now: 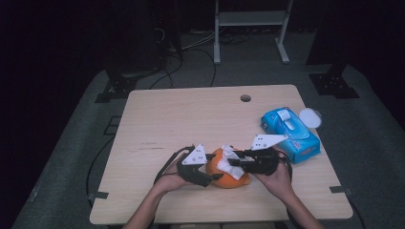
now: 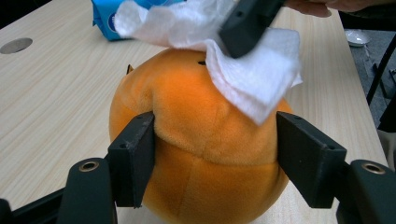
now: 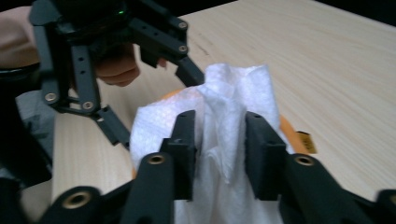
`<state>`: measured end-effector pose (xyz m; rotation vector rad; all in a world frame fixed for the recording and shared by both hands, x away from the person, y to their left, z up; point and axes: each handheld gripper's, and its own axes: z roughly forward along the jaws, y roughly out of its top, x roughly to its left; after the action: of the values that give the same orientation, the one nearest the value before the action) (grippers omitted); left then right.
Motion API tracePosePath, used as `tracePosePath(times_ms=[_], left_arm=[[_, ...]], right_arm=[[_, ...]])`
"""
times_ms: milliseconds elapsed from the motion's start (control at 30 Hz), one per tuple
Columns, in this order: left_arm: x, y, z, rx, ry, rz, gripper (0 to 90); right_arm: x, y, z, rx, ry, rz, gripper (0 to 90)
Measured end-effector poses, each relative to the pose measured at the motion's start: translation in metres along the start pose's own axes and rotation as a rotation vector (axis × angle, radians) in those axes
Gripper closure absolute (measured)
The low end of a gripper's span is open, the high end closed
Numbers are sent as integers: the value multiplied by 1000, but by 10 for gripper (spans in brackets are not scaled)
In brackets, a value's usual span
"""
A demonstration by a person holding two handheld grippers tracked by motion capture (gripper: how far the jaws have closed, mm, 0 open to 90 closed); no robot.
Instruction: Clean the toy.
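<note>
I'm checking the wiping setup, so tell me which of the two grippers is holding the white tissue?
The right gripper holds the white tissue, pinched between its jaws; the left gripper instead clasps the orange plush toy.

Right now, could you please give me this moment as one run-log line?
left gripper: shut on orange plush toy | right gripper: shut on white tissue, pressed on toy's top | blue tissue pack: beyond, on table

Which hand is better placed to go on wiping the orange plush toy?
Right. The right tongs already pinch the white tissue against the orange plush toy, while the left tongs straddle it, steadying it.
</note>
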<state>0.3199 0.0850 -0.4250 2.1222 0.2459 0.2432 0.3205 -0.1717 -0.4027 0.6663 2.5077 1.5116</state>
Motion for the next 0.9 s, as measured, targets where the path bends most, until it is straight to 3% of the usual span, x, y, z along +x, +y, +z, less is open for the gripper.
tracePosePath(times_ms=[100, 267, 400, 467, 533, 600, 667, 833, 900], left_arm=[[0, 0, 0, 4, 1, 3, 315], [-1, 0, 1, 13, 4, 5, 313], [-1, 0, 1, 16, 2, 7, 311], [0, -1, 1, 12, 3, 2, 310], [0, -2, 0, 5, -1, -4, 310], [0, -1, 1, 2, 0, -4, 310], [-1, 0, 1, 7, 1, 4, 309], [-7, 4, 4, 23, 7, 39, 308], [-7, 3, 4, 29, 12, 45, 307]], right_arm=[[3, 1, 4, 11, 13, -15, 540], [12, 2, 11, 27, -35, -65, 519], [15, 1, 12, 38, -73, -84, 655], [12, 2, 8, 31, -77, -72, 784], [8, 1, 4, 40, -110, -62, 805], [2, -2, 1, 35, -99, -29, 813], [2, -2, 1, 30, -97, -26, 817], [19, 6, 9, -1, -15, -61, 813], [26, 9, 13, 14, -28, -89, 813]])
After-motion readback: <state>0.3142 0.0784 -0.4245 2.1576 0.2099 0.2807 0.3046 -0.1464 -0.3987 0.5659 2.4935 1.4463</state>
